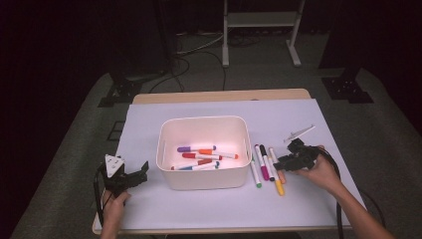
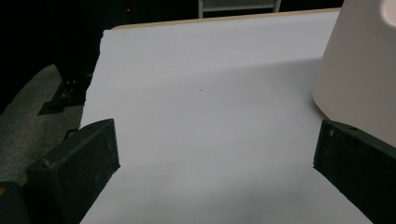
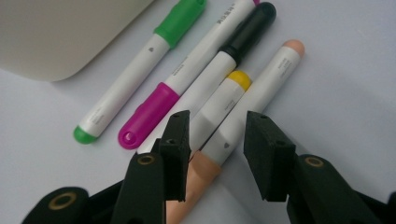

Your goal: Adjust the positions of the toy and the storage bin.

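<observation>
Right gripper over the peach marker, jaws spread.
Marker lies at 3 o'clock of the bin, against the yellow marker; straddle peach only, then close. Left gripper spread, idle.

Looking like a lab or recording studio, not a home. A desk covered in plain white sheet is sitting under a bright spot while everything around is staying dark. Grey carpet floor is showing, cables are trailing across it, black stand feet are standing left and right, and a white metal frame is standing behind.
</observation>
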A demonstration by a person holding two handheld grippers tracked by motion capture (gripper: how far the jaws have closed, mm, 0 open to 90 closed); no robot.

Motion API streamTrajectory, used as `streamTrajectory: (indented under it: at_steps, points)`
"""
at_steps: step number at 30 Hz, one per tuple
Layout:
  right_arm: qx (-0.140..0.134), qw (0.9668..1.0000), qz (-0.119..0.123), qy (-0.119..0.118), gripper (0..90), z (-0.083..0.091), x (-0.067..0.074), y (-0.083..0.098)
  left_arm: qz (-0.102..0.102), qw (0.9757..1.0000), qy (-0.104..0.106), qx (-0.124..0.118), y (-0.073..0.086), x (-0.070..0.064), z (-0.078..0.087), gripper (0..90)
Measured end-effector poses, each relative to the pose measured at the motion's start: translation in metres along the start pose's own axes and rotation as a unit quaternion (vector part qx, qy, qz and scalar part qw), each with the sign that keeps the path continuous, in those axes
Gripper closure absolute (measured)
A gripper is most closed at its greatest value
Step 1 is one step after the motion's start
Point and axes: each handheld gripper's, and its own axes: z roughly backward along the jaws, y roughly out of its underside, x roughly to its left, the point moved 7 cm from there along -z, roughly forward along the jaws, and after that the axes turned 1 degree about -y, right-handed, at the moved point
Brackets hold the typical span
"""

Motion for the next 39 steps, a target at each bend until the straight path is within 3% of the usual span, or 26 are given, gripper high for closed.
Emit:
streamTrajectory:
  at_steps: [1,9,12,17,24,30,36,37,39]
  points:
    - [0.003,0.9999,0.000,0.012,61.1,-0.004,-0.002,0.001,0.000,1.0000,0.000,0.000,0.000,0.000,0.000,0.0]
    - [0.010,0.9991,0.000,0.042,62.0,-0.004,-0.011,0.008,0.000,1.0000,0.000,-0.001,0.000,0.000,0.000,0.0]
    - [0.010,0.9984,-0.011,0.054,62.8,0.001,-0.017,0.015,-0.002,1.0000,0.000,-0.001,0.000,0.000,0.000,0.0]
    - [0.003,0.9961,-0.035,0.081,72.0,0.010,-0.032,0.028,-0.002,1.0000,-0.001,0.000,0.000,0.000,0.000,0.0]
    - [0.000,0.9958,-0.045,0.080,73.4,0.012,-0.034,0.029,-0.002,1.0000,-0.001,0.001,0.000,0.000,0.000,0.0]
    - [-0.019,0.9968,-0.061,0.047,74.0,0.022,-0.026,0.029,0.000,1.0000,-0.001,0.001,0.000,0.000,0.000,0.0]
    - [-0.039,0.9974,-0.056,0.023,74.6,0.042,-0.011,0.021,-0.001,1.0000,-0.002,0.001,0.000,0.000,0.000,0.0]
    - [-0.043,0.9976,-0.051,0.019,88.4,0.050,-0.006,0.017,0.000,1.0000,-0.002,0.001,0.000,0.000,0.000,0.0]
    - [-0.053,0.9974,-0.046,0.017,90.0,0.055,-0.005,0.014,0.000,1.0000,-0.001,0.001,0.000,0.000,0.000,0.0]
